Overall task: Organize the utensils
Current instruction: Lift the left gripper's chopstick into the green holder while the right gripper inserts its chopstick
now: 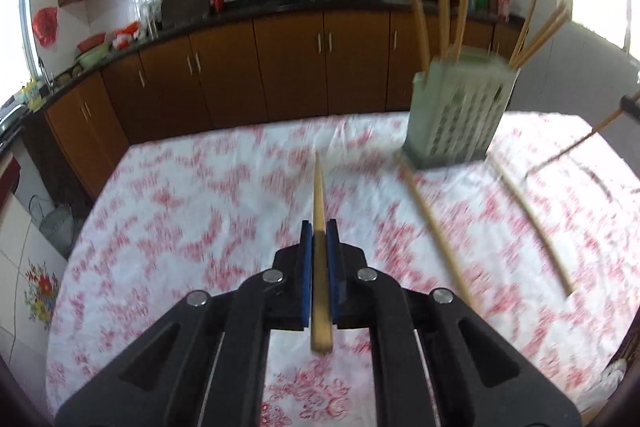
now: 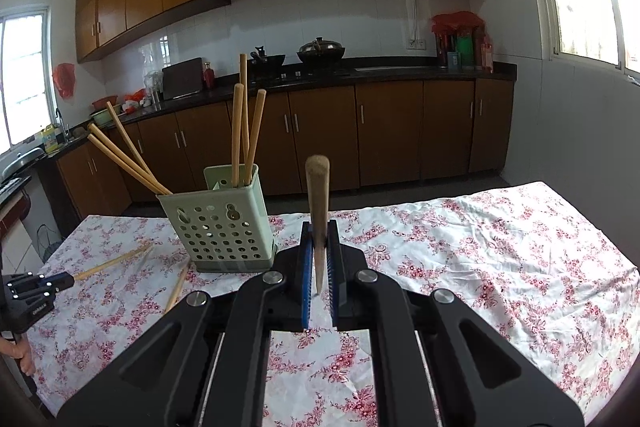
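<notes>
My left gripper (image 1: 319,231) is shut on a wooden chopstick (image 1: 319,199) that points forward over the floral tablecloth (image 1: 180,227). A pale green perforated utensil holder (image 1: 456,115) stands ahead to the right with several chopsticks in it. Two loose chopsticks (image 1: 436,227) lie on the cloth near it. My right gripper (image 2: 319,233) is shut on another chopstick (image 2: 318,195), held upright, just right of the holder (image 2: 220,223). The left gripper (image 2: 36,287) with its chopstick shows at the far left of the right wrist view. A loose chopstick (image 2: 176,289) lies by the holder.
The table (image 2: 500,267) stands in a kitchen with brown cabinets (image 2: 320,135) and a dark counter behind. The floor gap lies between the table's far edge and the cabinets. A person's hand (image 2: 20,355) shows at the left edge.
</notes>
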Available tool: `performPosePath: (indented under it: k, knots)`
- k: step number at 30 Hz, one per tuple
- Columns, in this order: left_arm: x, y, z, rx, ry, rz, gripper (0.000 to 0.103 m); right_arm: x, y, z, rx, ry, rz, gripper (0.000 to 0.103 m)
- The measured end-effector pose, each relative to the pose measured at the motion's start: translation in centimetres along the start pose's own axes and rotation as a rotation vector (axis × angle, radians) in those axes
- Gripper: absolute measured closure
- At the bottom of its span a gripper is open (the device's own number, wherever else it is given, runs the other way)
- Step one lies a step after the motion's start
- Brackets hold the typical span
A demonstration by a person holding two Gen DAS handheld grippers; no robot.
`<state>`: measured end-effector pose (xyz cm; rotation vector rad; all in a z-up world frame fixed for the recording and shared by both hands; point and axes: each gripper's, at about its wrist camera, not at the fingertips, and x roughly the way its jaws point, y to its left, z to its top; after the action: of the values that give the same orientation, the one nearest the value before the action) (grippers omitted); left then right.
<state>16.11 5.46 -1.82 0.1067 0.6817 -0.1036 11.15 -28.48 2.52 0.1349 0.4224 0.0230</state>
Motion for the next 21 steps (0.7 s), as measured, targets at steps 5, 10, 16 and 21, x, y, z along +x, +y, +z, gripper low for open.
performPosePath:
  k: [5,10,16,21]
  knots:
    - [-3.1,-0.6,3.5,-0.042,-0.109,-0.046,0.095,-0.3,0.5,0.5,-0.003,-0.019,0.009,0.095]
    - [-4.6,-1.4,5.4,-0.043,-0.158,-0.085,0.095,-0.4,0.9,0.8,-0.004,-0.029,0.018,0.095]
    - [-6.7,-2.9,6.9,-0.037,-0.187,-0.186,0.095,-1.9,1.6,3.6,0.026,-0.087,0.103,0.095]
    - [-10.0,-4.7,9.8,-0.028,-0.288,-0.249,0.095,-4.2,3.2,7.4,0.042,-0.207,0.204,0.095]
